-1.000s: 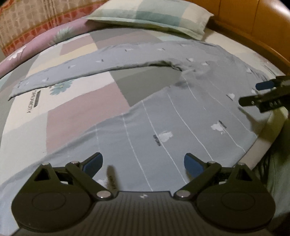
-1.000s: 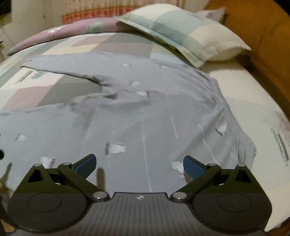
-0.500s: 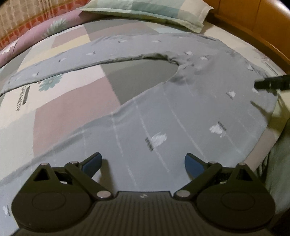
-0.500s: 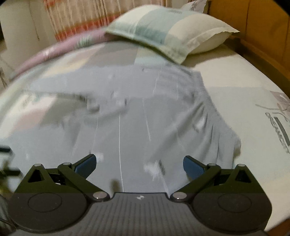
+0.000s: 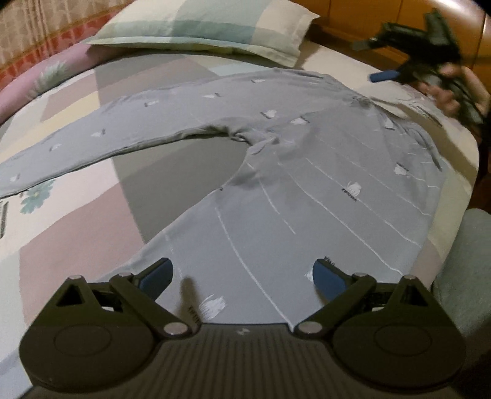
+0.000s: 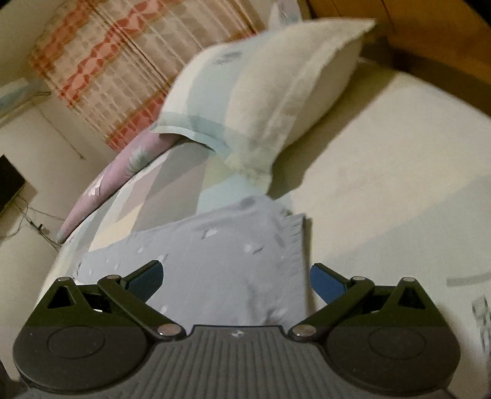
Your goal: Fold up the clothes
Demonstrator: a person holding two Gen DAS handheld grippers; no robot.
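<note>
- Grey trousers [image 5: 307, 190] spread flat across the patchwork bedsheet [image 5: 76, 214], one leg running out to the sheet's left edge, waistband toward its right edge.
- Small dark lettering printed on the trousers, too blurred to read.
- Left gripper [image 5: 242, 273] low over the near leg, blue pads wide apart, holding nothing.
- Checked pillow [image 5: 208, 27] at the far edge.
- Right gripper [image 6: 236, 279] over the waistband end, pads spread wide, empty; also seen blurred at far right, in a hand [image 5: 442, 95].
</note>
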